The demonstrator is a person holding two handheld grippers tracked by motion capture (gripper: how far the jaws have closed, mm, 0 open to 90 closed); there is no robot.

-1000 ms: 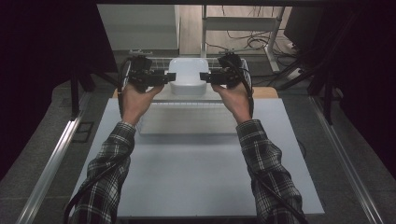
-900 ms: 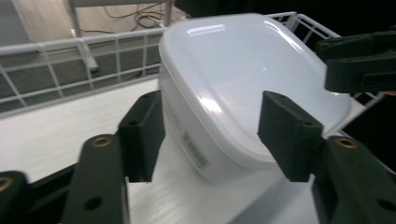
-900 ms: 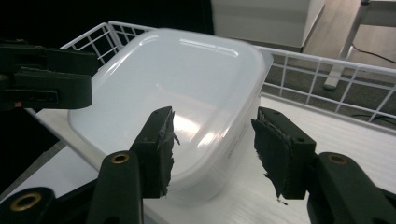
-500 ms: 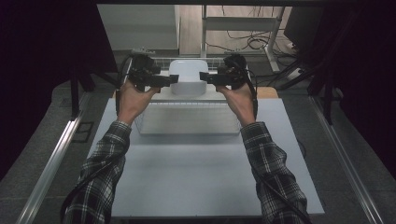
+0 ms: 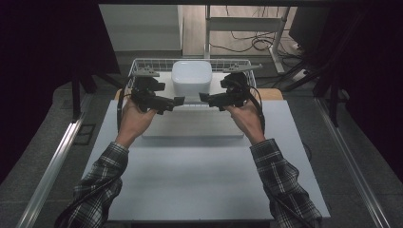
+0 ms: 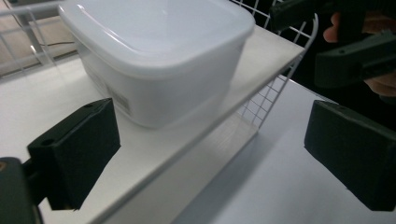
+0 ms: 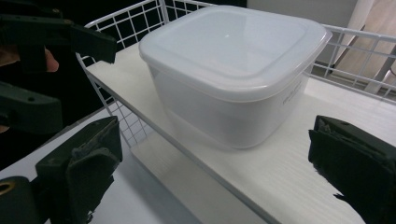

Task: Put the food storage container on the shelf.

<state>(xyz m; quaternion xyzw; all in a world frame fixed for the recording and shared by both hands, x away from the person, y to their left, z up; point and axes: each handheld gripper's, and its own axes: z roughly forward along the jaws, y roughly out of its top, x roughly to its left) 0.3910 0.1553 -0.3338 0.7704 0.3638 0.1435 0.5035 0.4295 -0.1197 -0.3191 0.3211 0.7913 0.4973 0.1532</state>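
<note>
A lidded white container (image 5: 191, 77) is sitting on a pale shelf board (image 7: 299, 154) inside a wire basket (image 5: 138, 64) at the table's far edge, contents hidden. The left gripper (image 5: 177, 101) and right gripper (image 5: 202, 98) are gaping wide, empty, flanking it.

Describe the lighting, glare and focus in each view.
High view: dim, dark curtains at both sides, the table a flat grey. Left gripper view: brighter, a glare streak on the lid of the white tub, near jaws soft-edged. Right gripper view: evenly lit, the tub sharp, faint sheen on its lid, near jaws slightly blurred.
</note>
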